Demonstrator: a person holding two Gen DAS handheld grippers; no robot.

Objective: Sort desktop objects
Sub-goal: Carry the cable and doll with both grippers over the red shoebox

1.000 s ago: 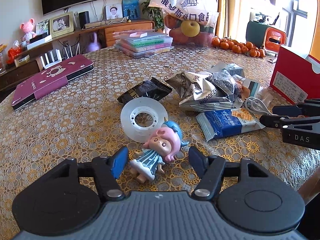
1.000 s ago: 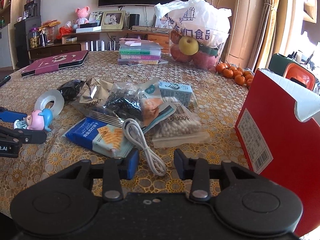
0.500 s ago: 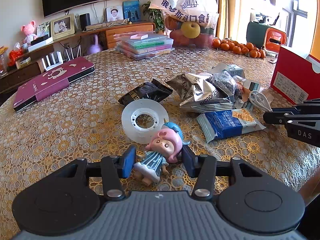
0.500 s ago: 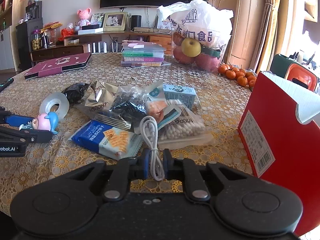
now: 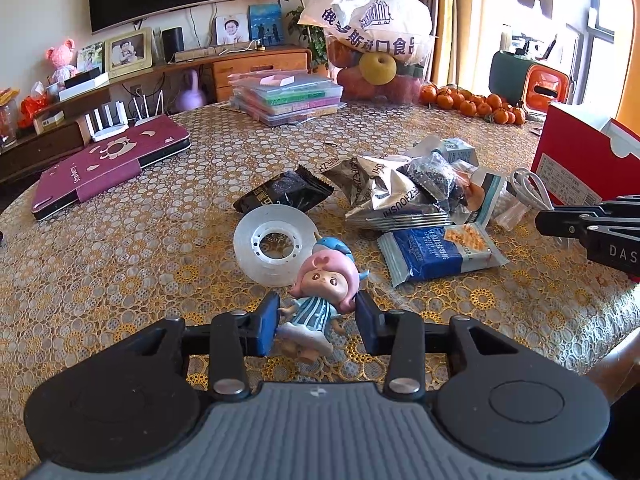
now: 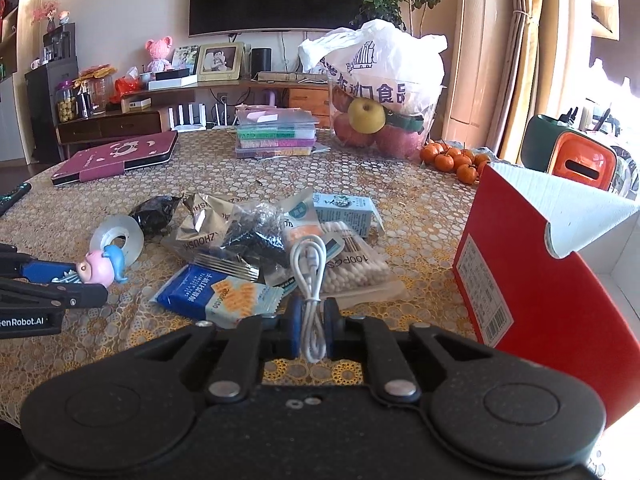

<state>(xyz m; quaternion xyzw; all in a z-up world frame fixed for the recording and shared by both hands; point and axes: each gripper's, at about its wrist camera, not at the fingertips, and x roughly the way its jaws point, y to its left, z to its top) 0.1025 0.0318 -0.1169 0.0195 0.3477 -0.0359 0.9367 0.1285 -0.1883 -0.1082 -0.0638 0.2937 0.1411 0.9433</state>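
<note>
A small doll (image 5: 320, 292) with pink hair and a striped blue dress lies on the lace tablecloth, touching a clear tape roll (image 5: 272, 248). My left gripper (image 5: 318, 326) is shut on the doll, one blue finger against its arm and the other against its hair. The right wrist view shows the doll (image 6: 100, 268) between those fingers at the left. My right gripper (image 6: 313, 322) is shut on a coiled white cable (image 6: 310, 264), whose loop rises over a bag of cotton swabs (image 6: 356, 272). The right gripper (image 5: 560, 220) also shows at the right edge of the left wrist view.
A pile of snack packs sits mid-table: blue pack (image 5: 432, 252), silver bags (image 5: 384, 196), black packet (image 5: 284, 194). An open red box (image 6: 540, 300) stands at the right. Behind are a maroon case (image 5: 108, 164), stacked plastic boxes (image 5: 284, 96), a fruit bag (image 5: 376, 40) and tangerines (image 5: 472, 104).
Both grippers have gone from open to shut: the left fingers narrowed onto the doll, and the right fingers pinched the white cable and raised it.
</note>
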